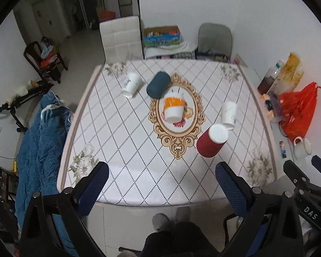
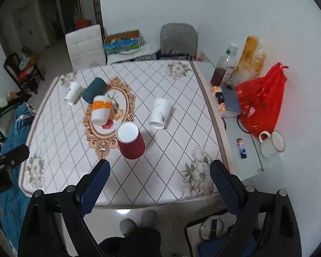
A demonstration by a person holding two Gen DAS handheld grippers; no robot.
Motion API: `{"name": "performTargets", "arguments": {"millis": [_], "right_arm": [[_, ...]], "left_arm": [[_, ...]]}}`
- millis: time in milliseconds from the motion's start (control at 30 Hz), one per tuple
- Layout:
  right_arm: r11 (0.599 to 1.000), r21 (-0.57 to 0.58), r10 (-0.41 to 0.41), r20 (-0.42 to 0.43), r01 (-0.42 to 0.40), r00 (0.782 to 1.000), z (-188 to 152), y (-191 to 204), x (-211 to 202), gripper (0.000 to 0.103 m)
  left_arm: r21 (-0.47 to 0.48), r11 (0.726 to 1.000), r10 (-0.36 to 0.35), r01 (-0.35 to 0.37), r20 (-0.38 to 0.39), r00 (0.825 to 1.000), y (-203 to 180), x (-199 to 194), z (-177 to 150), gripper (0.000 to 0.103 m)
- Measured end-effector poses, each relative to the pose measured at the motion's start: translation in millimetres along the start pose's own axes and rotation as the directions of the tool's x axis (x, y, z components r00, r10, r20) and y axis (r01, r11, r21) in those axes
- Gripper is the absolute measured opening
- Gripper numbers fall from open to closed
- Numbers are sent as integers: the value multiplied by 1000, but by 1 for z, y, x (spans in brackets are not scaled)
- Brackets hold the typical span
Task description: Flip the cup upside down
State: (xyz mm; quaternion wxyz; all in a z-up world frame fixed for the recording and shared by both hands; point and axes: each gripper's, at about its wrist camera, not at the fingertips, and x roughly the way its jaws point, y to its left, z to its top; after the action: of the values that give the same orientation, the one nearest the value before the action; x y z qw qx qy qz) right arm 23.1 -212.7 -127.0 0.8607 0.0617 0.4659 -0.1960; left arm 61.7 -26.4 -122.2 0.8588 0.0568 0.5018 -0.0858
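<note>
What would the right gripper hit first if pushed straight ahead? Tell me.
Probably the red cup, standing base up just beyond the open right gripper, slightly toward its left finger. Depth is unclear; it might instead meet the tablecloth first.

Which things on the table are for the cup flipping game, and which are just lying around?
For the job: red cup, orange-banded cup, dark teal cup, two white cups, both tongs.

Lying about: red bag, mug, bottle.
</note>
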Motion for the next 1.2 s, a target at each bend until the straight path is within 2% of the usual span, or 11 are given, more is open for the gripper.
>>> {"name": "performTargets", "arguments": {"millis": [167, 333, 533, 833, 1200], "right_arm": [[1000, -29, 7, 61, -5, 998, 1, -4, -58, 96], [998, -68, 20, 111, -13, 994, 2, -9, -110, 96], [995, -92, 46, 150, -32, 988, 4, -17, -148, 96], [993, -95, 77, 143, -64, 987, 1, -28, -167, 96], [992, -93, 97, 133, -85, 986, -3, -37, -170, 96]], "left_arm": [[-18, 1000, 15, -14, 44, 999, 1, -41, -6, 102], [-45, 999, 26, -24, 49, 998, -3, -73, -13, 102], [-57, 998, 11, -7, 58, 998, -13, -103, -19, 102], [-45, 999, 14, -10, 71, 997, -29, -130, -24, 102], [-56, 998, 24, -21, 58, 998, -35, -134, -32, 102]]}}
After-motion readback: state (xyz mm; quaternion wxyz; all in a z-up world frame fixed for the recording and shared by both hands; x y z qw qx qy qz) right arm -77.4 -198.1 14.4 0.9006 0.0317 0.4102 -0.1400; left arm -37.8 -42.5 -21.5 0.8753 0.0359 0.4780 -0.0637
